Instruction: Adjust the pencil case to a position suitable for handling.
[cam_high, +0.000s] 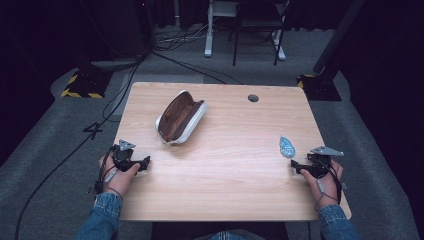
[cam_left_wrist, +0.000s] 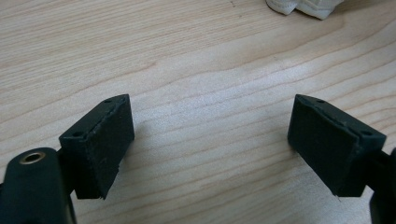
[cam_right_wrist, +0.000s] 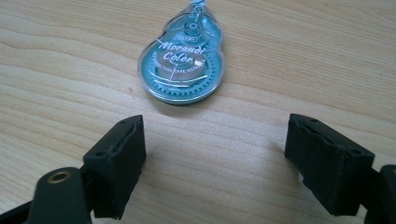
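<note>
An open case (cam_high: 180, 117) with a brown lining and a white shell lies on the wooden table (cam_high: 225, 165), left of centre; its white edge (cam_left_wrist: 299, 7) peeks in at the top of the left gripper view. A small teal correction-tape dispenser (cam_high: 287, 146) (cam_right_wrist: 183, 63) lies flat near the table's right side. My left gripper (cam_high: 145, 162) (cam_left_wrist: 210, 144) rests at the left edge, open, bare wood between its jaws. My right gripper (cam_high: 294, 166) (cam_right_wrist: 215, 163) sits at the right edge, open, just short of the dispenser, with nothing between its pads.
A round cable hole (cam_high: 253, 98) sits near the table's far edge. Beyond the table are cables on grey carpet, a chair (cam_high: 257, 25) and stand bases with yellow-black tape (cam_high: 80, 85).
</note>
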